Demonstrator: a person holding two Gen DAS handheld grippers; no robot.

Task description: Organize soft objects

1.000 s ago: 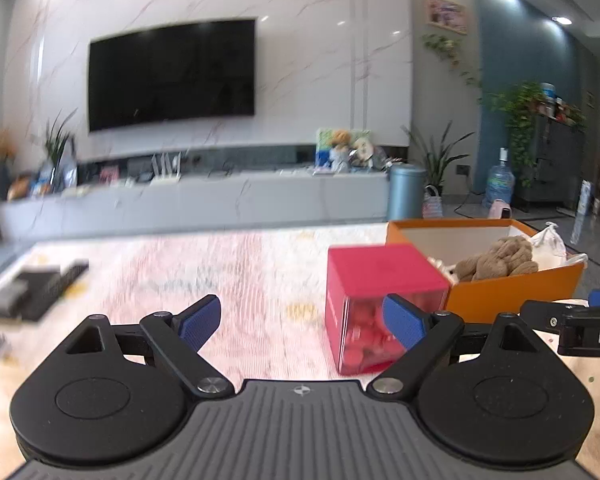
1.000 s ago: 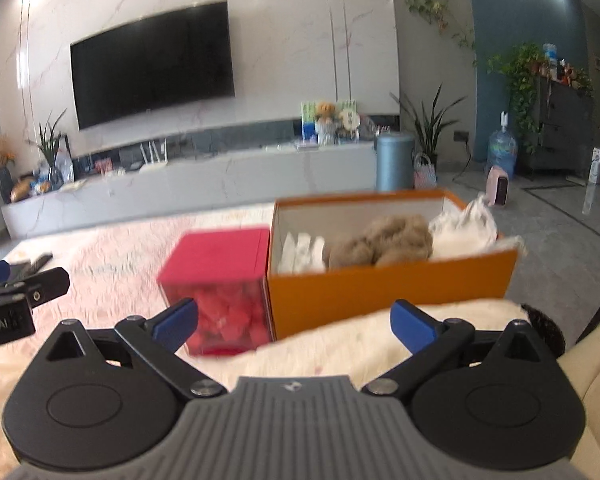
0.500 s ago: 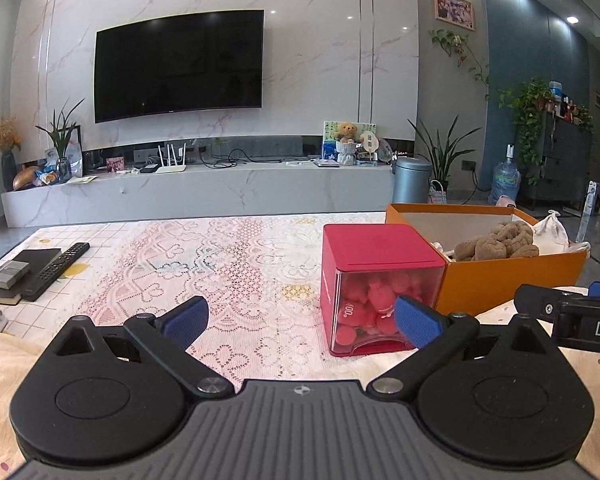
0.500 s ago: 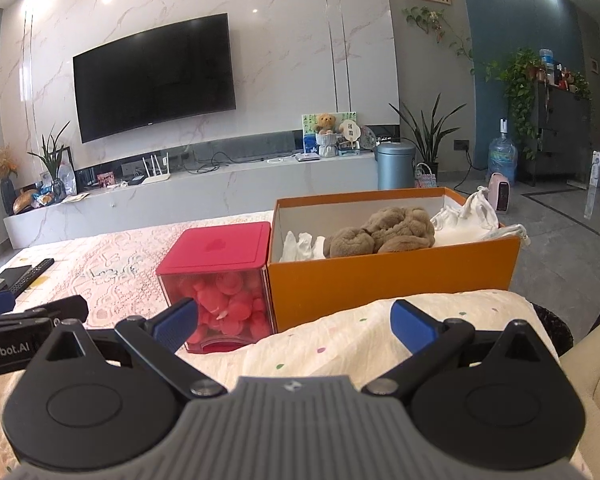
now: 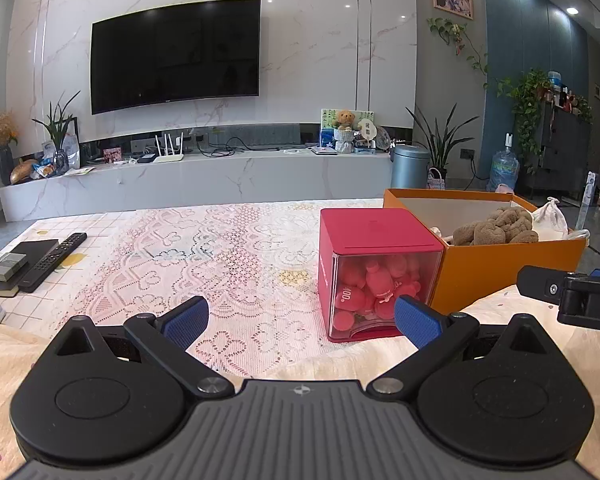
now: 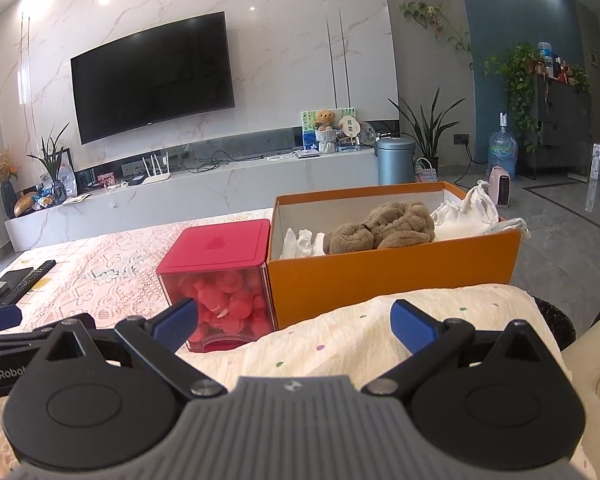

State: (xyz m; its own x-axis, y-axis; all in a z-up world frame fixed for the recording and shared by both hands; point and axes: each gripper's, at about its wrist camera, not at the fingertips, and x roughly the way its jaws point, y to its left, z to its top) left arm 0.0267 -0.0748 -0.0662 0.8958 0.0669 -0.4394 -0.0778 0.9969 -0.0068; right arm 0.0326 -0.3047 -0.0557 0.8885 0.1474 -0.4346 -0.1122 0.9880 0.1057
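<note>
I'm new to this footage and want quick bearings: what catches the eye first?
An orange box sits on the table, holding a brown plush toy and white cloth. Against its left side stands a red-lidded clear box full of red soft toys. A big black TV hangs behind.

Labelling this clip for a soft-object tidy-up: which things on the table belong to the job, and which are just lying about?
Job:
- orange box
- brown plush inside it
- white cloth inside it
- spotted cream blanket
- red container of pink soft pieces

Lying about:
- remote control
- dark book
</note>
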